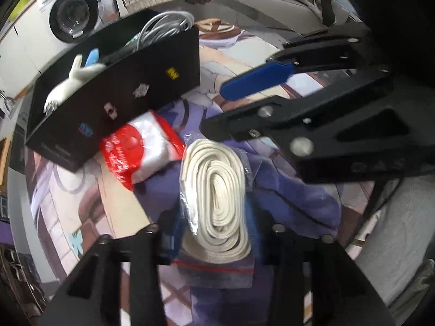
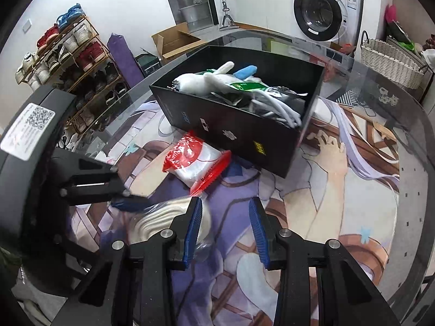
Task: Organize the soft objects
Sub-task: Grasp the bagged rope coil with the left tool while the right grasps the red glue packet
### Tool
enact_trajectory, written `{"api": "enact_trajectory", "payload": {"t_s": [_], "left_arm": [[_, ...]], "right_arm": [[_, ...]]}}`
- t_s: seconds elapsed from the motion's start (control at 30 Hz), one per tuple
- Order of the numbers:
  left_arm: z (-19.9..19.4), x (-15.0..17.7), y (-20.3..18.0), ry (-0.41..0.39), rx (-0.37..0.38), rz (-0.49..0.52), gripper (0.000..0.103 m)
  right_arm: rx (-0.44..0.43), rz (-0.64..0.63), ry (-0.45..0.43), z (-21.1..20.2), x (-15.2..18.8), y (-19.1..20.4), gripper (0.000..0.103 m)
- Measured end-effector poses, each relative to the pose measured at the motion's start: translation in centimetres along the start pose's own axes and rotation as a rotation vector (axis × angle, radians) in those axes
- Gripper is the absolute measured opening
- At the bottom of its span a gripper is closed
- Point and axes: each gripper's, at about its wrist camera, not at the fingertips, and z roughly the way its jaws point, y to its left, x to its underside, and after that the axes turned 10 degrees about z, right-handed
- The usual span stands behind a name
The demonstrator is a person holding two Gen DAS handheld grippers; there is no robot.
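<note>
A coil of white cord in a clear bag [image 1: 216, 203] lies on the printed table mat, between the jaws of my left gripper [image 1: 217, 233], which close around its near end; it also shows in the right wrist view [image 2: 152, 222]. My right gripper [image 2: 225, 228] is open and empty just right of the coil; it shows in the left wrist view [image 1: 231, 108] above the coil. A red and white plastic packet [image 2: 195, 163] lies against the black box [image 2: 244, 141]. The box holds a white plush toy [image 2: 201, 81], cables and packets.
A washing machine [image 2: 323, 8] and a wicker basket [image 2: 388, 57] stand behind the table. A shoe rack [image 2: 70, 62] and a cardboard box [image 2: 174, 40] are at the left. The glass table edge [image 2: 418, 190] curves round at the right.
</note>
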Motion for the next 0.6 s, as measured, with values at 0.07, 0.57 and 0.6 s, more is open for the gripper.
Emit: {"api": "enact_trajectory", "payload": {"t_s": [0.07, 0.57, 0.6], "left_arm": [[-0.5, 0.7, 0.8, 0.012, 0.038, -0.041, 0.034], [-3.0, 6.1, 12.0, 0.069, -0.08, -0.4, 0.034], [-2.9, 6.2, 12.6, 0.069, -0.102, -0.42, 0.034]], "right_arm": [[-0.006, -0.003, 0.006, 0.5, -0.6, 0.4, 0.037], [-0.064, -0.05, 0.012, 3.5, -3.0, 4.6, 0.048], [-0.068, -0.055, 0.008, 3.6, -3.1, 4.7, 0.048]]}}
